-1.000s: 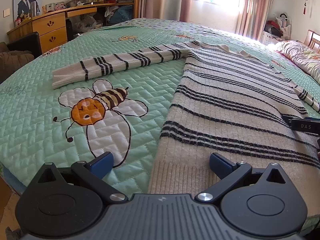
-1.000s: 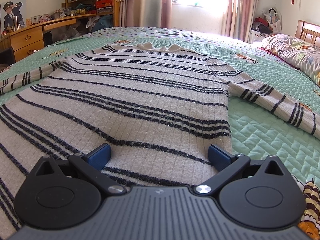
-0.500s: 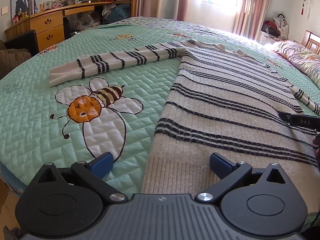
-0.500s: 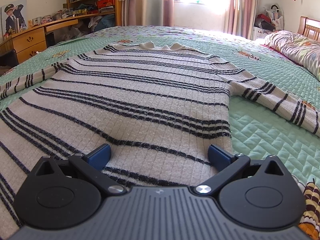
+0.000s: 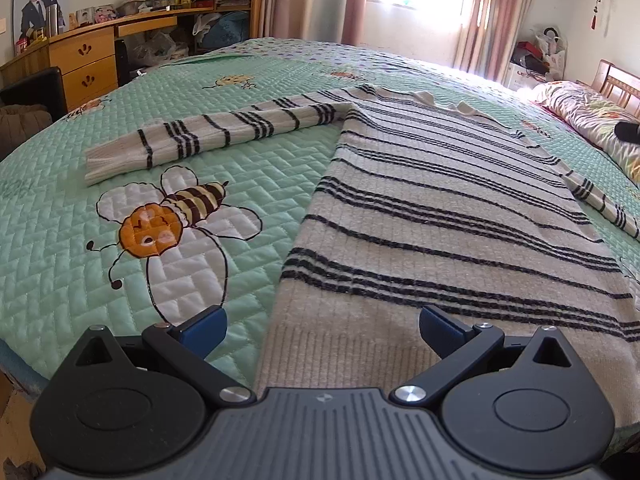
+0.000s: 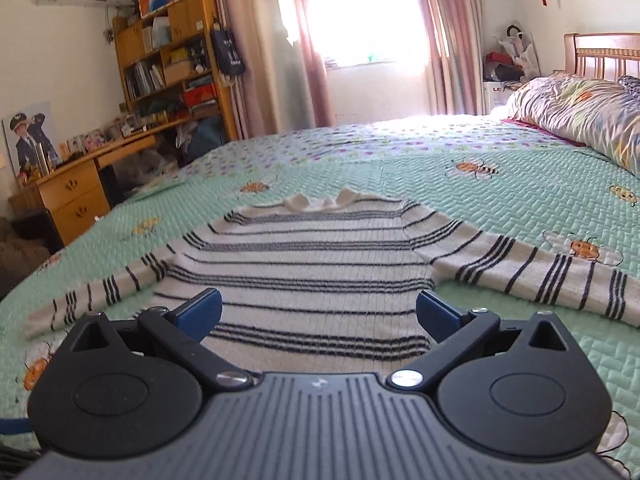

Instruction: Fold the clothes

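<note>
A cream sweater with dark stripes (image 5: 448, 208) lies flat on the green quilted bedspread (image 5: 56, 248), both sleeves spread out sideways. My left gripper (image 5: 322, 326) is open, hovering just above the sweater's ribbed hem near its left edge. In the right wrist view the same sweater (image 6: 308, 276) stretches away toward its collar, with its left sleeve (image 6: 100, 296) and right sleeve (image 6: 532, 272) out to the sides. My right gripper (image 6: 318, 314) is open and raised above the hem end, holding nothing.
A bee picture (image 5: 168, 224) is stitched into the bedspread left of the sweater. A wooden desk with drawers (image 5: 84, 64) and bookshelves (image 6: 172, 52) stand beyond the bed's left side. A crumpled duvet (image 6: 580, 108) lies at the headboard on the right.
My right gripper has lifted and pulled back from the sweater, so the whole garment now shows. My left gripper shifted slightly; the right gripper's tip has left its view.
</note>
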`<action>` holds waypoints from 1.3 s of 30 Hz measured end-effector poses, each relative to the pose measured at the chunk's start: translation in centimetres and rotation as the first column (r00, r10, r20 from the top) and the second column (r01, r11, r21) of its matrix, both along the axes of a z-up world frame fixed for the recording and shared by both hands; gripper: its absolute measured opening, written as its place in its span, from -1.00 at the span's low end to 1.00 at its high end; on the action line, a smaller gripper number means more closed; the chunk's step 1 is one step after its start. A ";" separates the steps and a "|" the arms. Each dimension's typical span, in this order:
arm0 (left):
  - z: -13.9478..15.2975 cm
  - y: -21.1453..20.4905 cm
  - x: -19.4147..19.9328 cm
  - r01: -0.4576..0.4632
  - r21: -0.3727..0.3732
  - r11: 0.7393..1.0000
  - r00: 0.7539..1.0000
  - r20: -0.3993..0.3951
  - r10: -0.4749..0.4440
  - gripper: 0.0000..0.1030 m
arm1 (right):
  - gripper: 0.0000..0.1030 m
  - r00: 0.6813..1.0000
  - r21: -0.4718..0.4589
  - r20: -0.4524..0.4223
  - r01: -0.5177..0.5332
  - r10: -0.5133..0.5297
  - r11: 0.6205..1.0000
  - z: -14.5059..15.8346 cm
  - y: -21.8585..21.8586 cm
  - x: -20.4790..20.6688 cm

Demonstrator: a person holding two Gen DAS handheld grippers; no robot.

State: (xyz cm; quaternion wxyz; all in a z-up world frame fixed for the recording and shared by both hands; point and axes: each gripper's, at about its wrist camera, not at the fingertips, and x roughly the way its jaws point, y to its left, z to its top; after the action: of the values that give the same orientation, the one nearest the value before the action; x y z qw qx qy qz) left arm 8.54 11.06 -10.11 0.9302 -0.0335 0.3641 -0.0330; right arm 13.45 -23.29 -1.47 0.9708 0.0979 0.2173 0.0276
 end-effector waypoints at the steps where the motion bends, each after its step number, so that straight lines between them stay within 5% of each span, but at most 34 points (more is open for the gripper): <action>1: 0.1 -0.1 0.0 0.001 0.000 1.000 1.000 0.001 -0.001 0.99 | 0.99 1.000 -0.004 0.004 0.009 -0.009 1.000 0.4 0.1 -0.2; 20: 0.6 -1.0 -0.6 0.021 0.010 1.000 1.000 0.003 -0.021 0.99 | 0.99 0.991 -0.010 -0.074 0.113 -0.113 0.994 0.2 -1.8 -0.5; 26: 0.3 -1.0 -0.3 0.020 0.013 1.000 1.000 -0.008 -0.020 0.99 | 0.99 0.988 0.221 -0.111 0.131 -0.108 0.966 -2.0 -5.6 -0.8; 29: 0.2 -1.0 -0.1 0.020 0.014 1.000 1.000 -0.013 -0.020 0.99 | 0.88 0.981 0.338 -0.093 0.194 -0.172 0.921 -3.5 -9.0 -1.6; 31: 0.1 -1.0 0.0 0.020 0.015 1.000 1.000 -0.016 -0.019 0.99 | 0.49 0.966 0.402 -0.103 0.259 -0.238 0.878 -4.6 -11.6 -2.1; 34: -0.2 -1.1 0.2 0.019 0.018 1.000 1.000 -0.024 -0.019 0.99 | 0.03 0.928 0.536 -0.155 0.368 -0.340 0.760 -7.3 -16.6 -2.9; 39: -0.9 -1.5 1.0 0.025 0.031 0.999 0.999 -0.049 -0.023 0.99 | 0.03 0.879 0.709 -0.227 0.444 -0.420 0.548 -12.1 -23.3 -4.2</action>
State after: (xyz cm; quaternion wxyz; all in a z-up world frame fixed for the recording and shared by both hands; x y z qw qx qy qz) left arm 9.55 9.57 -11.05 0.9210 -0.0154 0.3875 -0.0377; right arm 9.22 -46.59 -13.59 0.8175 0.5351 0.1706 -0.1272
